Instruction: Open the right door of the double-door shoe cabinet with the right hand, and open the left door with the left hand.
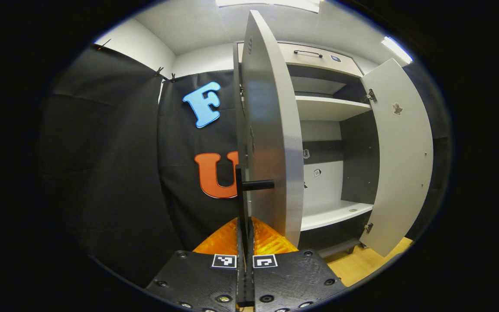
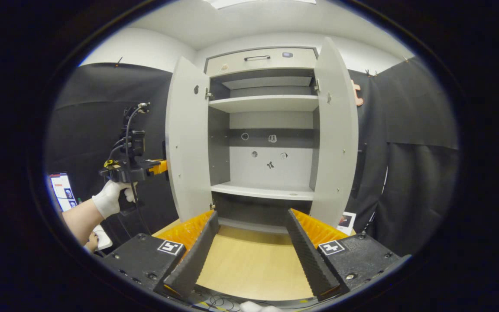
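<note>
The grey shoe cabinet [image 2: 271, 104] stands with both doors swung out. In the left gripper view the left door [image 1: 271, 130] is edge-on right in front of me. Its black handle [image 1: 256, 185] sticks out to the left and runs down between my fingers. My left gripper [image 1: 245, 225] is shut on that handle. The right door [image 1: 401, 151] hangs wide open at the far side. In the right gripper view my right gripper [image 2: 251, 216] is open and holds nothing, back from the cabinet and facing its middle between the left door [image 2: 189, 143] and the right door [image 2: 334, 130]. The left gripper [image 2: 158, 167] sits at the left door's outer face.
A white-gloved hand [image 2: 108, 197] holds the left gripper. Above the doors is a shut drawer [image 2: 257, 57]. Inside are two white shelves [image 2: 267, 103] and small stickers on the back wall. The floor [image 2: 249, 260] is light wood. A screen [image 2: 62, 190] stands low at the far left.
</note>
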{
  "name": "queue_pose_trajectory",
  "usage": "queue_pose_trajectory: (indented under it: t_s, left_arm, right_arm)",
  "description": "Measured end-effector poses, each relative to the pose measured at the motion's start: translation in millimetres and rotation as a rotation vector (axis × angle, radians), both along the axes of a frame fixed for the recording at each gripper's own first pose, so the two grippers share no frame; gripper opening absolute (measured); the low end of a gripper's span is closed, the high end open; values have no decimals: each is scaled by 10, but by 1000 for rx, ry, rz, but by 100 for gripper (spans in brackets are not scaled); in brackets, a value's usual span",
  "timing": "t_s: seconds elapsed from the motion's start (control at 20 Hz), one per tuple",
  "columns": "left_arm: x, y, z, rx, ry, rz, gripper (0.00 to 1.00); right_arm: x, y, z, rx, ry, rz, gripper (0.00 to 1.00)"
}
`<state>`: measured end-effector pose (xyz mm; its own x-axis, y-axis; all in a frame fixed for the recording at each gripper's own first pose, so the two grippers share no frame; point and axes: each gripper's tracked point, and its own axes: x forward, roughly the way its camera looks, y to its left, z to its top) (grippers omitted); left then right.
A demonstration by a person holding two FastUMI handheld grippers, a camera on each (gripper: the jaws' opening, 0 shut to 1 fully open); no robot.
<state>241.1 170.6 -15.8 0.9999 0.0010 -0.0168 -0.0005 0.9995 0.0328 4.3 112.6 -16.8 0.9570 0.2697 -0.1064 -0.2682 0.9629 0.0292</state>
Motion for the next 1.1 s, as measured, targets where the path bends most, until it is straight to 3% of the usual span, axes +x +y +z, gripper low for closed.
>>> queue_pose_trajectory:
  t_s: [0.05, 0.1, 0.15, 0.35, 0.85, 0.95, 1.1]
  left_arm:
    - [-3, 86, -4, -15, -1, 3, 0]
    - [4, 125, -5, -37, -4, -11, 9]
    - [23, 157, -2, -53, -7, -24, 0]
    - [24, 229, -14, -61, -4, -73, 0]
    - [-15, 310, -30, -52, 13, -24, 1]
    - [-25, 421, -47, -52, 14, 8, 17]
    - [-147, 607, -82, -49, 11, 53, 70]
  right_arm:
    - [-5, 24, 0, -3, -1, 3, 96]
    - [-2, 49, 3, -5, -1, 5, 98]
    - [0, 68, 0, -8, -1, 8, 96]
    - [-10, 112, -14, -13, 1, 11, 96]
    - [-33, 73, 39, -9, -13, -5, 99]
    - [-36, 45, 54, -3, -15, -13, 98]
    - [-15, -17, 57, 3, -16, -24, 98]
